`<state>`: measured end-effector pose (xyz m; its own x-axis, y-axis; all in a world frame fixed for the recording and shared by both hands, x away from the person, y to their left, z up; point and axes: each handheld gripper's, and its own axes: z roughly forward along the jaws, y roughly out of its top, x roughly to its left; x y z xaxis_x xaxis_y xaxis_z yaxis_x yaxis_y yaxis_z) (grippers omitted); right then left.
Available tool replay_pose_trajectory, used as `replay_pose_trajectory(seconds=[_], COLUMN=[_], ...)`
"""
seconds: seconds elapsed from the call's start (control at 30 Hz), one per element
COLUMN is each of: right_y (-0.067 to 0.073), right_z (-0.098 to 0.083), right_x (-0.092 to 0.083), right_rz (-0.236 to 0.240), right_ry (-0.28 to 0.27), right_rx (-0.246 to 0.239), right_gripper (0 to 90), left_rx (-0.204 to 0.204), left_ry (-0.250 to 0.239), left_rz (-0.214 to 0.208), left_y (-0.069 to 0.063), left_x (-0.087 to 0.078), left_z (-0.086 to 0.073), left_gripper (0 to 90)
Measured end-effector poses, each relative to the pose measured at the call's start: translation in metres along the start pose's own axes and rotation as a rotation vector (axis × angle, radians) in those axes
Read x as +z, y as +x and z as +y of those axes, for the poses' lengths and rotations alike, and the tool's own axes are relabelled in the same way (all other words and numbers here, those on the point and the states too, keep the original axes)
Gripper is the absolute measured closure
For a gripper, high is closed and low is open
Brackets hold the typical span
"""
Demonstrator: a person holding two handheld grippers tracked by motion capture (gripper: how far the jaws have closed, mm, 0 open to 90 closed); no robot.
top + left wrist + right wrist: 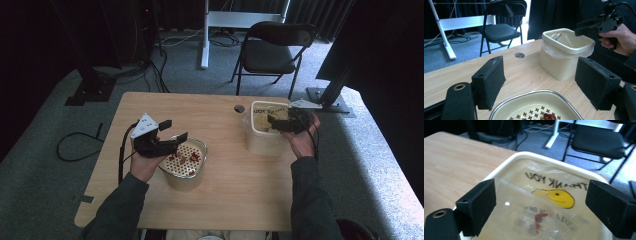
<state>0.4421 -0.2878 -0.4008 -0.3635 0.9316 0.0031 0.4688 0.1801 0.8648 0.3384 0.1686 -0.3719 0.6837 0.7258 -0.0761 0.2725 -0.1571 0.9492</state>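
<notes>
Your right tongs [278, 122] hang over the plastic-lined bin [265, 136] at the far right of the surface [225, 195], jaws wide apart with nothing between them; red scraps [539, 218] lie on the liner below. Your left tongs [172, 134] sit over the rim of the perforated dish [184, 161], jaws parted, gripping nothing. More red bits [194, 157] remain in the dish.

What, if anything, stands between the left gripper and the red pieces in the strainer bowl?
Nothing visible. The left gripper hangs open just over the near rim of the strainer bowl, and the red pieces lie uncovered on its perforated insert, with only bare air between the jaws.
</notes>
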Motion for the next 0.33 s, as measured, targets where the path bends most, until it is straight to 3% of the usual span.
replay_pose_trajectory(seconds=[0.23,0.27,0.33], right_y=[0.000,0.001,0.002], right_z=[-0.007,-0.009,-0.010], right_x=[-0.012,-0.021,-0.024], right_rz=[-0.025,-0.025,-0.028], right_ry=[-0.061,-0.105,-0.122], right_rx=[0.007,0.018,0.020], right_gripper=[9.2,9.3,9.3], left_rx=[-0.013,-0.012,-0.012], left_ry=[-0.005,-0.004,-0.004], left_rz=[0.008,0.013,0.015], left_y=[0.005,0.005,0.005], left_x=[-0.003,-0.003,-0.004], left_z=[-0.001,-0.001,-0.001], left_gripper=[24.3,24.3,24.3])
